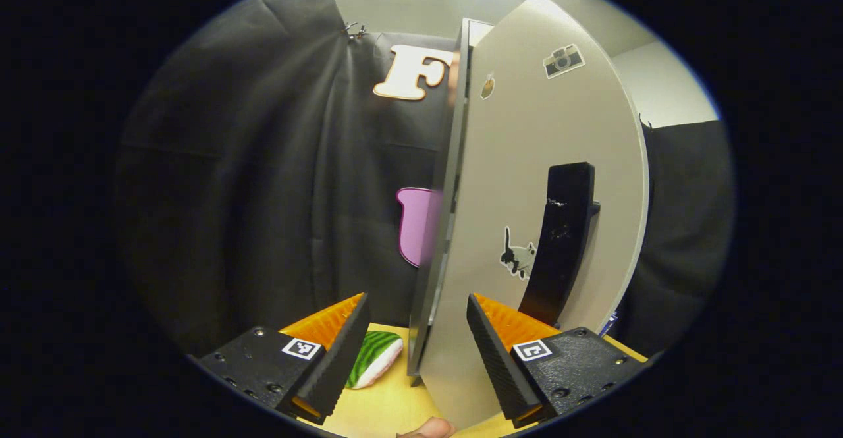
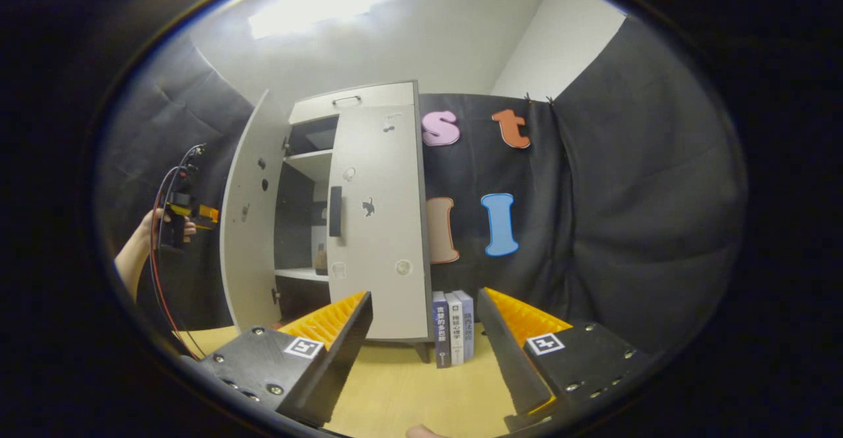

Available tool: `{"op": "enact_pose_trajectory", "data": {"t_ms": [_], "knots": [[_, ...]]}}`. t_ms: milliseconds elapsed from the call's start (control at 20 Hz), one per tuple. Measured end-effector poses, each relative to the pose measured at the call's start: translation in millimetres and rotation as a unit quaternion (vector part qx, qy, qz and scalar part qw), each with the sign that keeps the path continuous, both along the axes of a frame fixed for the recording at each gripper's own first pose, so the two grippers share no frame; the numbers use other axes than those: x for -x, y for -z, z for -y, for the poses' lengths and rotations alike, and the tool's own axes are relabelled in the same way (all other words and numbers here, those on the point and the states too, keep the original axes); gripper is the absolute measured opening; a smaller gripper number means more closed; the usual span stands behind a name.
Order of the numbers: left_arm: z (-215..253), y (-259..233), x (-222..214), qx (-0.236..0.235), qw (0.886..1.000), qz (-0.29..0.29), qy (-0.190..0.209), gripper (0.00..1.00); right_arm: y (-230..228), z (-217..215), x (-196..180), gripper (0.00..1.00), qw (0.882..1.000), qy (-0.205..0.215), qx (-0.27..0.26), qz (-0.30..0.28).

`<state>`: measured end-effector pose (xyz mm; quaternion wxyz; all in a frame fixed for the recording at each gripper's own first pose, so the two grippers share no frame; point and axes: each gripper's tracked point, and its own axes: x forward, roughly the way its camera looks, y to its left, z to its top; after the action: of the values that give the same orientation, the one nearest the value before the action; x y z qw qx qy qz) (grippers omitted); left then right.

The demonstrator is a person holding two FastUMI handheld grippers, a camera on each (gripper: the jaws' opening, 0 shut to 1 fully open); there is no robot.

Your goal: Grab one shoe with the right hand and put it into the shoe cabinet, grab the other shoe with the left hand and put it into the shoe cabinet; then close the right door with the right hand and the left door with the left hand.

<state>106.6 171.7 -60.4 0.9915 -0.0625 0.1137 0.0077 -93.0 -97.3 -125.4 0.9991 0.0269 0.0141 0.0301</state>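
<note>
Left claw (image 1: pixel 418 352), fingers apart and empty, straddles the edge of the pale grey left cabinet door (image 1: pixel 527 227) at twelve o'clock, apparently to push it shut. Right claw (image 2: pixel 425 352), also apart, idles back from the grey shoe cabinet (image 2: pixel 355 214), whose right door (image 2: pixel 382 227) looks closed; shoes aren't discernible inside.

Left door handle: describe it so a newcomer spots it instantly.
Find the grey shoe cabinet on the wooden table; its left door stands ajar. The handle is the tall black vertical bar on the door's face, beside a small cat sticker; unlike the flat stickers, it sticks out.
</note>
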Motion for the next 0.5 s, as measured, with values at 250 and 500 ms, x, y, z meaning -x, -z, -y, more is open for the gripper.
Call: {"op": "enact_pose_trajectory", "data": {"t_ms": [250, 500], "knots": [[12, -2, -13, -0.011, 1.000, 0.006, -0.013, 0.90, -11, -5, 2, 0.96, 1.000, -0.004, -0.001, 0.002], [35, 0, -21, -0.011, 1.000, 0.010, 0.005, 0.91, -16, 6, 5, 0.96, 1.000, 0.011, -0.006, 0.009]]}}
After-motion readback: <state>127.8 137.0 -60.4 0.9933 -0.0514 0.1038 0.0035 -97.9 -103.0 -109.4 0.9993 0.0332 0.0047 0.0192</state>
